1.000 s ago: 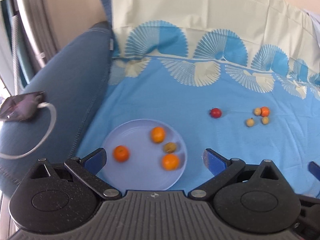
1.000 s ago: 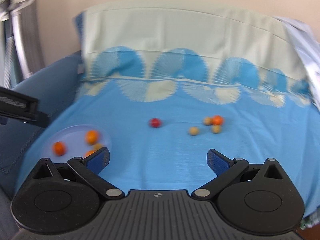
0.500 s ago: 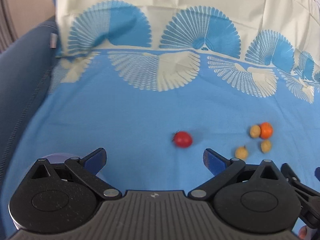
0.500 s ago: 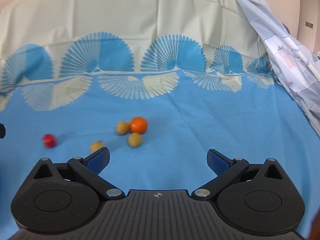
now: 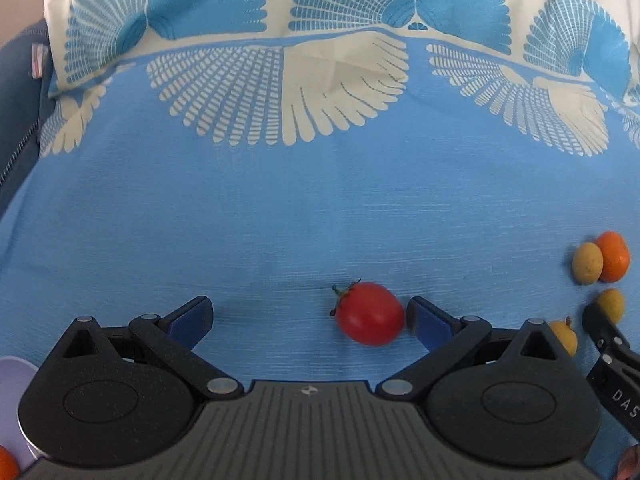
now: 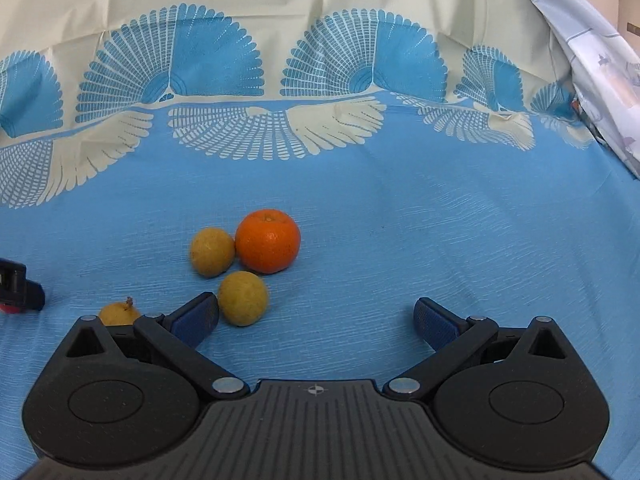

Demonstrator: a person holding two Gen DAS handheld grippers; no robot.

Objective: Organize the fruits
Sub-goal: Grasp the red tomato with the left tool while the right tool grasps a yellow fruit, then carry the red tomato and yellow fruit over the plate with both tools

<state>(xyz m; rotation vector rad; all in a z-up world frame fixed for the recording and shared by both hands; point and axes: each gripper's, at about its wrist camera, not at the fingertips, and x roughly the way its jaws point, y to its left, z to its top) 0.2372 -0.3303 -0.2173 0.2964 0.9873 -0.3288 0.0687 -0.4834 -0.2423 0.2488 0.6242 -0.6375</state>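
Sorting's barely begun: both tongs (image 5: 308,318) (image 6: 316,318) are spread apart, small red tomato (image 5: 369,313) and round orange mandarin (image 6: 267,240) left ungathered.

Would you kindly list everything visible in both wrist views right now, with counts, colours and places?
tomato: one, red, on the cloth, just inside the left gripper's right finger.
orange: one, orange, on the cloth, middle of the right wrist view.
small yellow fruits: three, yellow-brown, clustered left of and below the orange.
plate: one, lilac, bottom-left edge of the left wrist view, with another orange fruit at the corner.
cloth: one, blue with cream fan print.
left gripper: open.
right gripper: open.
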